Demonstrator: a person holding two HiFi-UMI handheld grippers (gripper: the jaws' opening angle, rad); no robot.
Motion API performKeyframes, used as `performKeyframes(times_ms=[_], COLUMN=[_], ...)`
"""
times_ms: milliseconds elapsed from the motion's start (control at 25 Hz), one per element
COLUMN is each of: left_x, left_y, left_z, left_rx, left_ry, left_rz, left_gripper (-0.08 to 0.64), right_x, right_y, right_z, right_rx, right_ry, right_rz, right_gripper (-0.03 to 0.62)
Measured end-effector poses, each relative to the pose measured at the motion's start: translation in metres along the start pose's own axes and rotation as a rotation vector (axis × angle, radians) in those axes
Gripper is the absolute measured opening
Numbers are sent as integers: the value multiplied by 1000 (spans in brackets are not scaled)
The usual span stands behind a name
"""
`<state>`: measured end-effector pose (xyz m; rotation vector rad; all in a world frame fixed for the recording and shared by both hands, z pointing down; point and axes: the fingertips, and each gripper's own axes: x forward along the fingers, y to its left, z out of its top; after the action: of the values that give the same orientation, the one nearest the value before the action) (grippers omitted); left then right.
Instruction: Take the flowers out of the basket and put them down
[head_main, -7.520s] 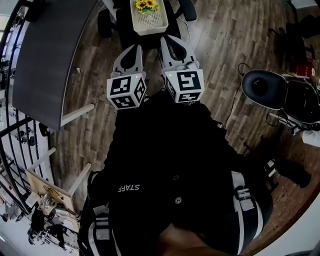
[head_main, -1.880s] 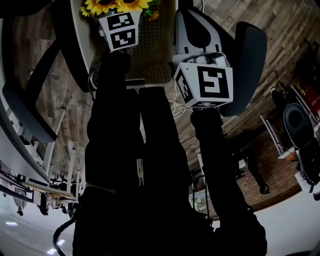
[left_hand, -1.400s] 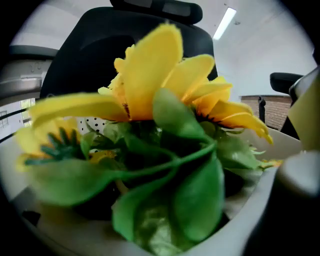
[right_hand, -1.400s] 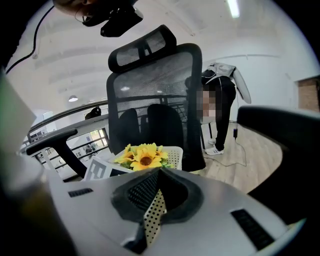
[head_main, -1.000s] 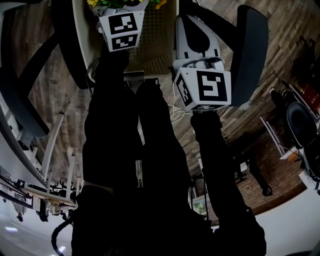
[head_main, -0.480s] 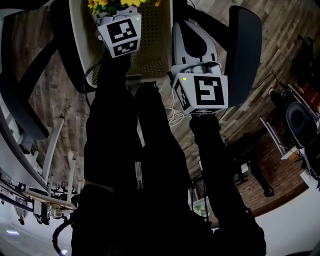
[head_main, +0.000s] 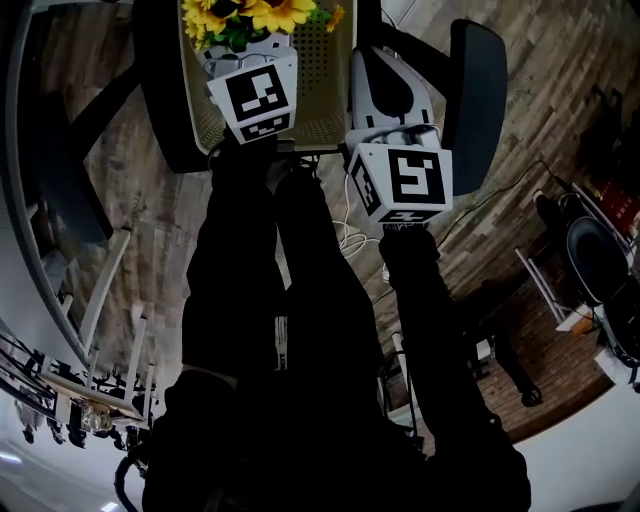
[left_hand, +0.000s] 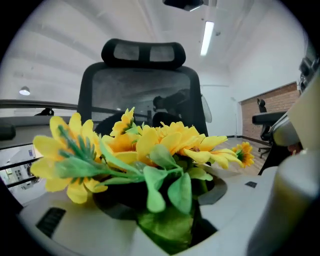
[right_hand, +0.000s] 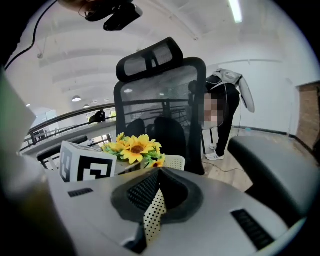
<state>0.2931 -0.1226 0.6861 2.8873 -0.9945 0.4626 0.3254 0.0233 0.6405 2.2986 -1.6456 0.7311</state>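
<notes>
A bunch of yellow sunflowers (head_main: 250, 15) with green leaves stands at the far end of a cream perforated basket (head_main: 322, 95), which rests on an office chair seat. My left gripper (head_main: 236, 52) reaches into the basket. In the left gripper view the green stems (left_hand: 165, 225) sit pinched between its white jaws, and the blooms (left_hand: 165, 142) fill the frame. My right gripper (head_main: 360, 55) is at the basket's right rim, shut on the perforated wall (right_hand: 152, 217). From there I also see the flowers (right_hand: 134, 145) and the left gripper's marker cube (right_hand: 85, 167).
The black chair's armrests (head_main: 478, 90) flank the basket, and its mesh back (left_hand: 142, 87) rises behind the flowers. A person (right_hand: 225, 115) stands beyond the chair. White cable (head_main: 350, 235) lies on the wooden floor. Another chair (head_main: 600, 250) is far right.
The left gripper's cube has drawn back towards me, and more of the flowers show above it. The right gripper has stayed on the basket's rim.
</notes>
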Motion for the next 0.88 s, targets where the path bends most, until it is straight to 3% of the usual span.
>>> performKeyframes(times_ms=[360, 560, 880], left_x=[-83, -150, -274], left_y=[19, 39, 94], left_z=[131, 199, 260], left_rx=[-74, -97, -132], left_ry=[-81, -99, -93], left_rz=[79, 159, 321], left_gripper=[298, 298, 298], right_x=[-59, -106, -177], right_y=[36, 68, 153], right_z=[91, 150, 215], right_rx=[-11, -33, -86], right_ry=[-64, -104, -126], right_rz=[45, 114, 276], right_gripper=[14, 14, 14])
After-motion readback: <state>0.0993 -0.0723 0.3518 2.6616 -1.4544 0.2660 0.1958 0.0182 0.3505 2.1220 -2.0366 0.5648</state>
